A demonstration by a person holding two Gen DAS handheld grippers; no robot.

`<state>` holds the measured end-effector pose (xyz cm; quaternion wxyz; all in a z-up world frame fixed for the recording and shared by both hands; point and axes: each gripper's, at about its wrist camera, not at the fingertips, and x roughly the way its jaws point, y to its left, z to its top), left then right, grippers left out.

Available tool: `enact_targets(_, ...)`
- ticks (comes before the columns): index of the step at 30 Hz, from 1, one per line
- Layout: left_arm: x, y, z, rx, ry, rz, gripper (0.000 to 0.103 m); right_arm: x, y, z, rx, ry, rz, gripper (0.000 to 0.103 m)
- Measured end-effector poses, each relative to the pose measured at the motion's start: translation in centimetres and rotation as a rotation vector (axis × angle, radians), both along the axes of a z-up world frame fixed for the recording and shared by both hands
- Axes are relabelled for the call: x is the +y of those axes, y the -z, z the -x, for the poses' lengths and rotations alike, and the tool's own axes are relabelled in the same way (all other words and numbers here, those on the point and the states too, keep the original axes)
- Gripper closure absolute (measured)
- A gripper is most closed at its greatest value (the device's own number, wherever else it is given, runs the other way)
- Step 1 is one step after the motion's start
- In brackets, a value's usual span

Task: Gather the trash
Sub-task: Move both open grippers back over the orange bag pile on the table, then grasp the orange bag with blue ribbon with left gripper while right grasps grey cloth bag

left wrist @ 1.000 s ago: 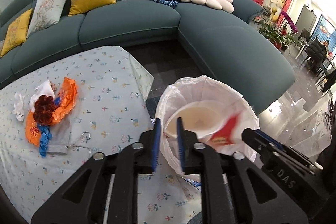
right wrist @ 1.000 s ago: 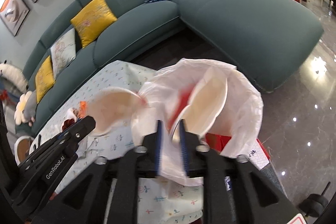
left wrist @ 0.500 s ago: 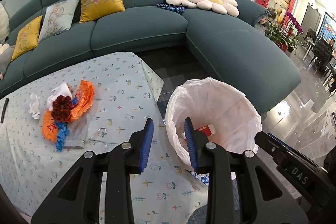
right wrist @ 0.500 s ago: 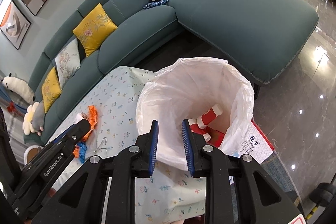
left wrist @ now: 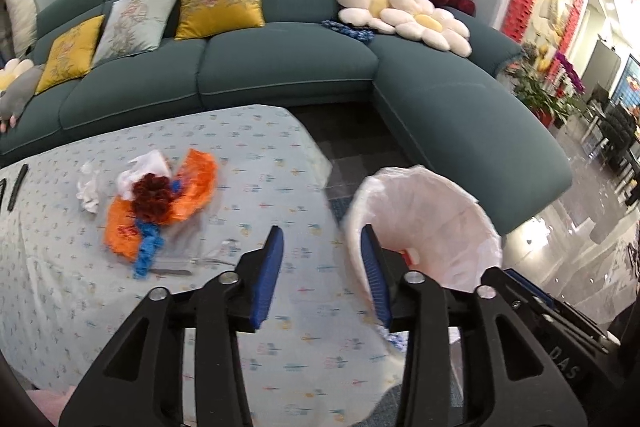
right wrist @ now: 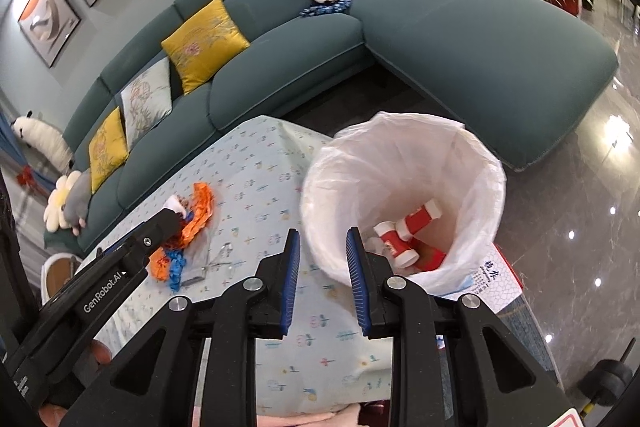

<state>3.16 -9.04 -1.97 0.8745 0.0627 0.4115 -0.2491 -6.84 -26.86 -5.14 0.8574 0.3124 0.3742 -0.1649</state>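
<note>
Both grippers, left (left wrist: 322,267) and right (right wrist: 323,267), fingers wide, empty, beside bin (right wrist: 404,187); next grab: wrapper pile (left wrist: 160,203) on bench (left wrist: 260,167).

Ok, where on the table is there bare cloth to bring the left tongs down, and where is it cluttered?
Bare tablecloth runs between the orange and blue wrapper pile and the lined trash bin, and on toward the sofa-side edge. The near strip under the open left tongs is also bare. The left part is crowded: wrappers, crumpled white tissue, a clear plastic piece.
</note>
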Motion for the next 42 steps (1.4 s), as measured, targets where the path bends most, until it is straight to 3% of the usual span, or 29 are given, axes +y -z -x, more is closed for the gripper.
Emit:
enact_targets(3, 2.1, 0.4, -1.3, 0.004, -0.032, -0.007, 0.06, 1.6, 0.1, -1.4, -0.001, -0.02, -0.004, 0.072)
enact_targets(17, 13.9, 4.9, -9.5, 0.074, -0.261, -0.056, 0.051, 11.0, 2.5, -10.1, 0.058, -0.215, 0.003, 0.071)
enact_targets(22, 16.0, 7.7, -12.2, 0.109, -0.295, -0.088, 0.042, 13.6, 4.5, -13.2, 0.083, -0.26, -0.005, 0.071)
enact_targets(31, 19.4, 12.8, -17.2, 0.219, -0.393, -0.113, 0.041, 18.3, 9.3, -18.7, 0.154, -0.345, -0.013, 0.071)
enact_targets(34, 20.3, 13.6, -18.6, 0.249, -0.424, -0.081, 0.041, 19.2, 10.6, -20.1, 0.167, -0.356, -0.021, 0.071)
enact_targets(42, 20.4, 16.2, -20.1, 0.332, -0.404, -0.081, 0.042, 19.8, 13.2, -21.9, 0.198, -0.354, -0.027, 0.071)
